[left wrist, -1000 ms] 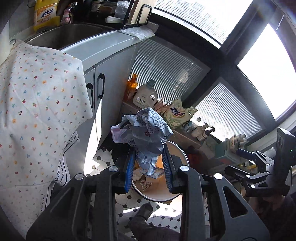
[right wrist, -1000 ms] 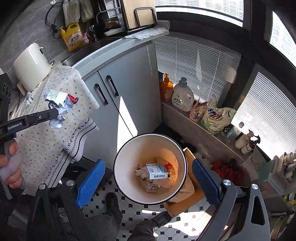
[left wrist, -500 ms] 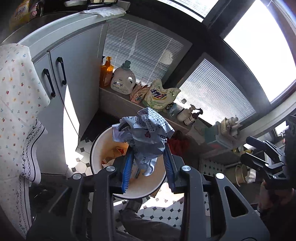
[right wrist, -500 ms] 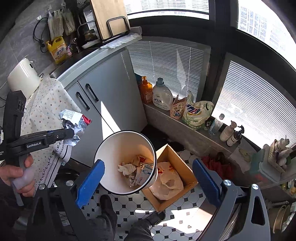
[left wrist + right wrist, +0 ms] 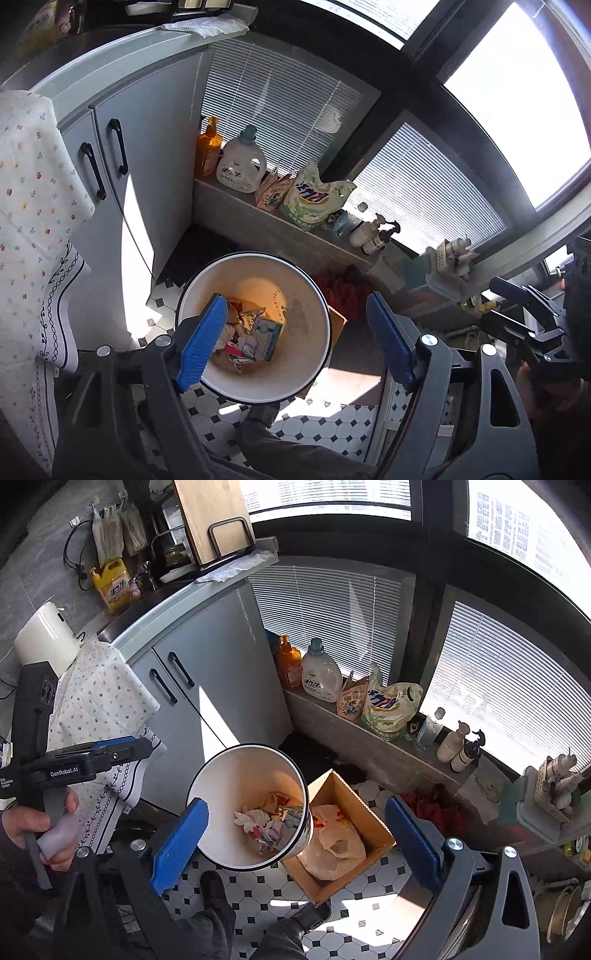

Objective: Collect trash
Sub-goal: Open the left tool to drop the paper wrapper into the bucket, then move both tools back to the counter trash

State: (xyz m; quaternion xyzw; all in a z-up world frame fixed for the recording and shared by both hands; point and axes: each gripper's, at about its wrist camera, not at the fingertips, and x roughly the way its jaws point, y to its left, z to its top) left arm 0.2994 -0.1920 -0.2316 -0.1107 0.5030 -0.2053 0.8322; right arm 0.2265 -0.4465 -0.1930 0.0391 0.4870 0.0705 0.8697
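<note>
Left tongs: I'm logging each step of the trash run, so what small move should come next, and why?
Probably lift the left tongs away from above the white bin and turn toward more trash. Their jaws have just been opening and now stand wide with nothing between them, while crumpled wrappers lie in the bin below. The right tongs are open and empty too.

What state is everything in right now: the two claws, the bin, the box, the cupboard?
Left claw: open, jaws just widened, nothing between them.
Right claw: open, empty.
Trash bin: upright, lidless, partly filled with crumpled trash.
Cardboard box: flaps open, plastic bag inside.
Cabinet doors: closed.
</note>
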